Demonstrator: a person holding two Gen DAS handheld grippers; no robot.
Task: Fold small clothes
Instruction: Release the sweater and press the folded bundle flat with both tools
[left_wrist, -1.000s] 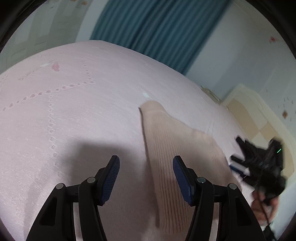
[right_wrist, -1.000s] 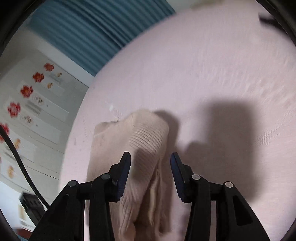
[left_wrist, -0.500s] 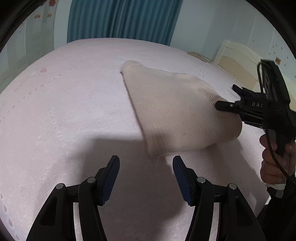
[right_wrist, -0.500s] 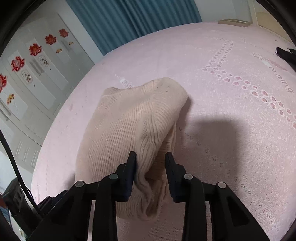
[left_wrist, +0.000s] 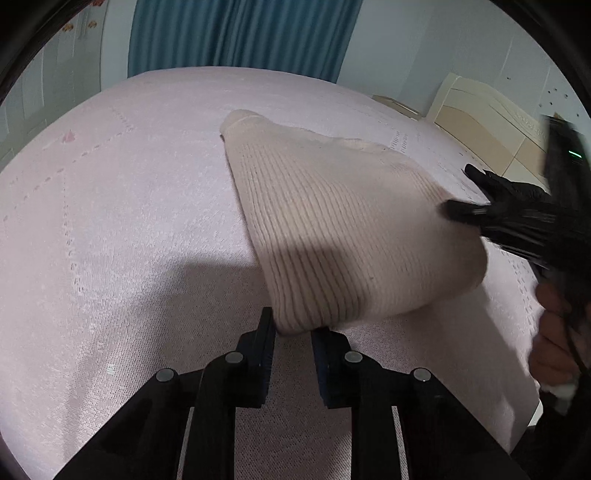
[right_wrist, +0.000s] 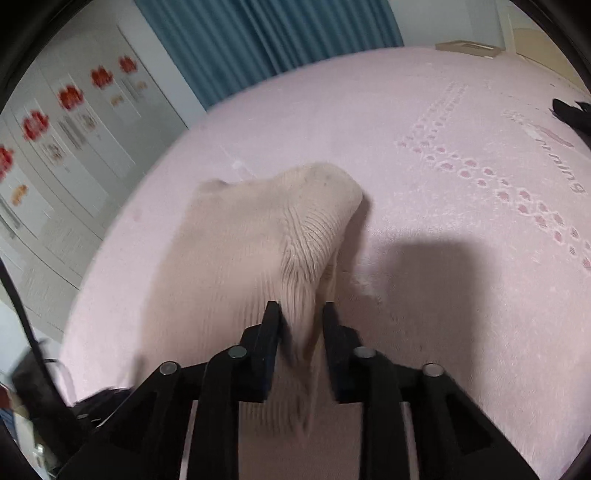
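Note:
A small beige ribbed knit garment (left_wrist: 332, 229) lies on the pink bed cover (left_wrist: 118, 221), partly lifted. My left gripper (left_wrist: 293, 332) is shut on its near corner. My right gripper (right_wrist: 301, 321) is shut on a bunched edge of the same garment (right_wrist: 236, 258), which stretches away from the fingers. In the left wrist view the right gripper (left_wrist: 465, 212) shows at the garment's right edge, held by a hand. The garment's far end rests on the cover.
A pink bed cover with an embroidered dotted pattern (right_wrist: 498, 184) fills both views. Blue curtains (left_wrist: 240, 37) hang behind. A cream headboard (left_wrist: 487, 114) stands at the right, and a wardrobe with red flower prints (right_wrist: 55, 122) at the left. A dark object (right_wrist: 570, 110) lies at the bed's right edge.
The left gripper has moved up to the garment's near corner and closed on it. The right gripper has closed tighter on the bunched edge and lifted it.

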